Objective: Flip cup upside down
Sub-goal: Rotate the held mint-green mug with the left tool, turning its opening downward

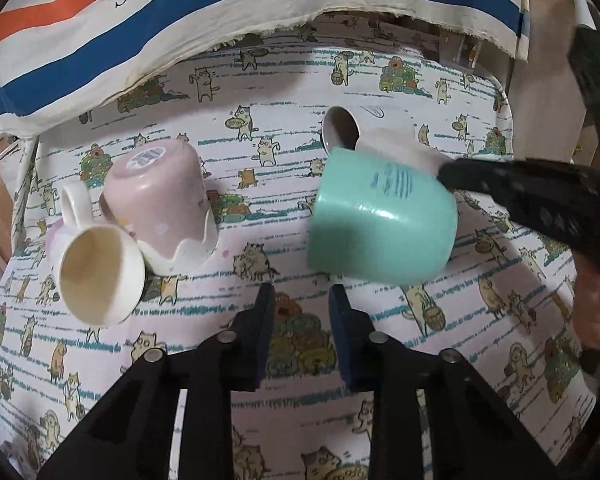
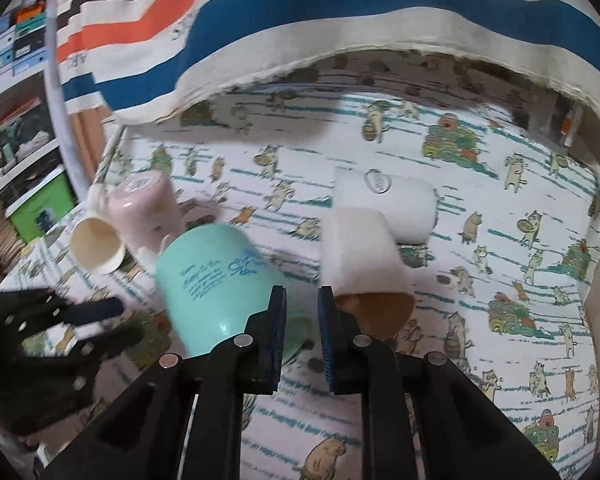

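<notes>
Mint-green cup (image 1: pixel 382 216) tilted; glossy, blue-printed

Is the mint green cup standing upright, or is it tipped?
Tipped. The mint green ceramic cup leans at an angle, base end raised, rim low by the right gripper fingers; whether they clamp the rim, I cannot tell.

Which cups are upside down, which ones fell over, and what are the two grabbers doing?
Teal cup: tilted, base up, not flat yet.
Pink cup: upside down, leaning.
Cream cup: on its side, mouth showing.
Two white cups: on their sides.
Left gripper: open, empty.
Right gripper: fingers slightly apart beside the teal cup; grip unclear.
</notes>
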